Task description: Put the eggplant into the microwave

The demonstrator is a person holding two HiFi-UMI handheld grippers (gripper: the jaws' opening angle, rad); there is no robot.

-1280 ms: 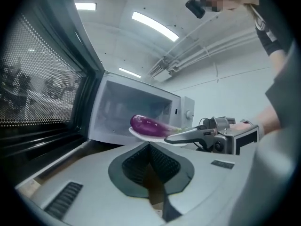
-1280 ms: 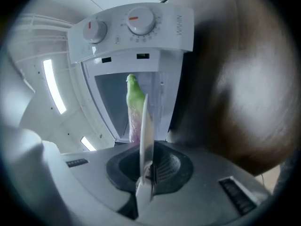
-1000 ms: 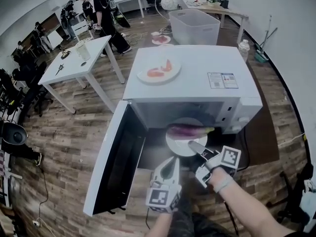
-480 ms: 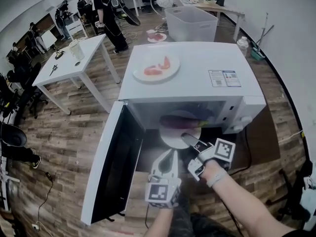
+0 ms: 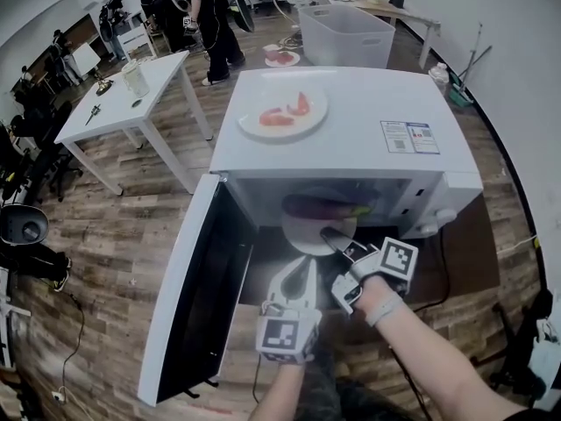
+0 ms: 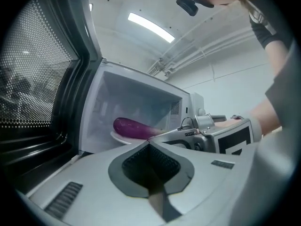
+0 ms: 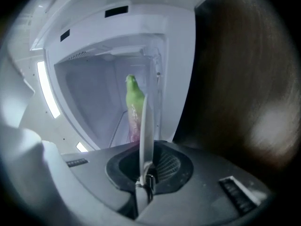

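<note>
A purple eggplant [image 5: 317, 206] with a green stem end [image 7: 133, 94] lies on a white plate [image 5: 307, 235] in the mouth of the open white microwave [image 5: 351, 147]. My right gripper [image 5: 338, 239] is shut on the plate's near rim [image 7: 143, 126], which shows edge-on between its jaws. My left gripper [image 5: 308, 268] is shut and empty, just left of the right one and in front of the cavity. In the left gripper view the eggplant [image 6: 134, 127] rests on the plate [image 6: 120, 137] inside the cavity, beyond the left gripper [image 6: 149, 142], with the right gripper [image 6: 207, 132] beside it.
The microwave door [image 5: 197, 296] hangs open to the left. A plate of red food [image 5: 282, 112] sits on the microwave's top. A white table [image 5: 123, 103] stands at the left, a clear bin [image 5: 351, 33] behind, and people stand at the back.
The plate with the eggplant has slid further into the microwave cavity. Both grippers have moved forward toward the opening with it.
</note>
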